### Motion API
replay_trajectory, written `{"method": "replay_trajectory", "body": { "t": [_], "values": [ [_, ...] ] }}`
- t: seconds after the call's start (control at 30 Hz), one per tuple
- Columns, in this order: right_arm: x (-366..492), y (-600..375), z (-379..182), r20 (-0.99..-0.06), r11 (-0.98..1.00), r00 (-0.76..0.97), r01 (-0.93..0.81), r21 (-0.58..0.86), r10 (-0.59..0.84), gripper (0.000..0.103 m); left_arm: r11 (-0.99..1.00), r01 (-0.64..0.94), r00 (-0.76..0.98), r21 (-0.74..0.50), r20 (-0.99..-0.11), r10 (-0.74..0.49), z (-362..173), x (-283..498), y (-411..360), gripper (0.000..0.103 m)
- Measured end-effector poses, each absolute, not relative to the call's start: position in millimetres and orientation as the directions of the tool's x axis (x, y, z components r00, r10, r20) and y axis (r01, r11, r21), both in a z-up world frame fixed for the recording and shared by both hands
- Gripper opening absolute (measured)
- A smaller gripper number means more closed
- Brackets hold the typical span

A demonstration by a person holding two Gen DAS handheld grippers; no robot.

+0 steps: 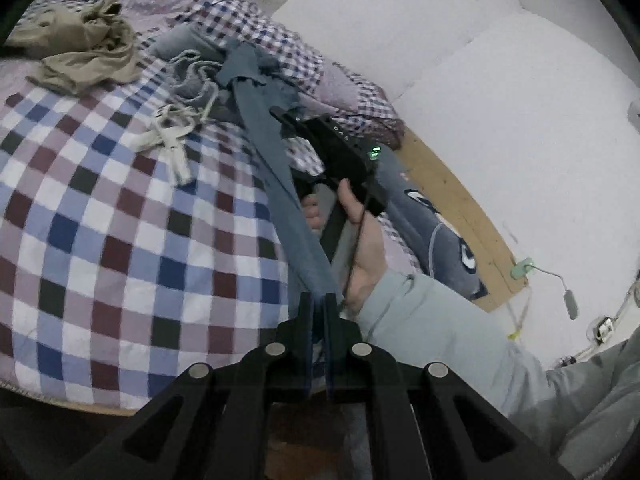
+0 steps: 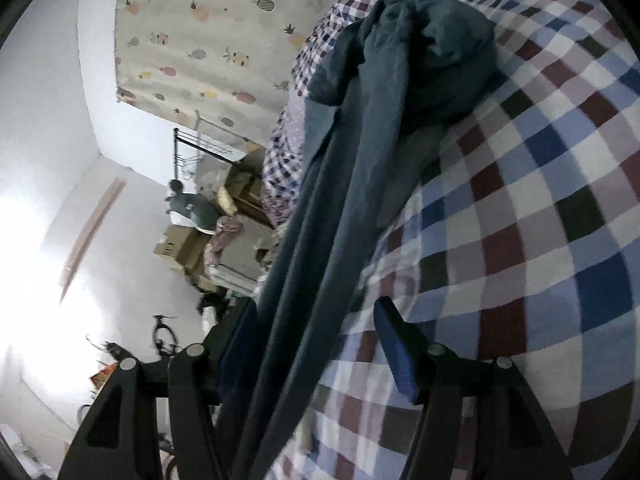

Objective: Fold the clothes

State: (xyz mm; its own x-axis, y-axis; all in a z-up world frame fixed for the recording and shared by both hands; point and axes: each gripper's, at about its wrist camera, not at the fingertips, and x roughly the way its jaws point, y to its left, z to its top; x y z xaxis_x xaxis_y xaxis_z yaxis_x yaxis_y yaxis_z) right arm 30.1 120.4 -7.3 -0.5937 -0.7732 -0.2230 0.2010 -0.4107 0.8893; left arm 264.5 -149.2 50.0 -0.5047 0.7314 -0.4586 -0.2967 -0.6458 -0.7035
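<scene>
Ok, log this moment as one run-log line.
task: fold clothes | left gripper: shut on blue garment | right gripper: open, garment between fingers | surface: checked bedspread

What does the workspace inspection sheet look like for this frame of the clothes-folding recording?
Surface: bed with checked cover.
Job's things: blue-grey garment pulled taut off the bed.
Clutter: crumpled tan garment; grey knit with cords.
Grippers: left gripper jaws shut on the garment; right gripper jaws open, garment hanging between them.
Cables: thin black lead along the hand.
Surroundings: white wall; pineapple-print curtain; cardboard boxes.
</scene>
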Motion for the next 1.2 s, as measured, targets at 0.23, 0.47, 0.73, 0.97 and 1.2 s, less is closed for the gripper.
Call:
{"method": "replay_trajectory", "body": {
  "t": [0.23,0.47,0.73,0.97,1.2],
  "values": [
    [38,102,24,-0.272,-0.525,-0.585,0.318,0.79,-0.764,0.002,-0.716,-0.105,-0.595,-0.69,-0.533,0.601,41,251,-183,0.006],
    [79,61,66,-0.278,-0.528,-0.475,0.548,0.649,-0.835,0.002,-0.607,-0.063,-0.699,-0.792,-0.399,0.594,49,234,-225,0.066],
    [149,-1,84,-0.335,-0.42,-0.279,0.759,0.498,-0.9,0.002,-0.51,-0.035,-0.668,-0.86,-0.359,0.651,34,187,-233,0.078],
    [181,1,90,-0.359,-0.343,-0.185,0.824,0.451,-0.915,0.001,-0.447,-0.027,-0.68,-0.894,-0.311,0.664,27,171,-249,0.078],
    [205,16,91,-0.361,-0.272,-0.106,0.851,0.45,-0.927,0.001,-0.383,-0.077,-0.525,-0.92,-0.289,0.8,20,139,-213,0.078]
  ]
}}
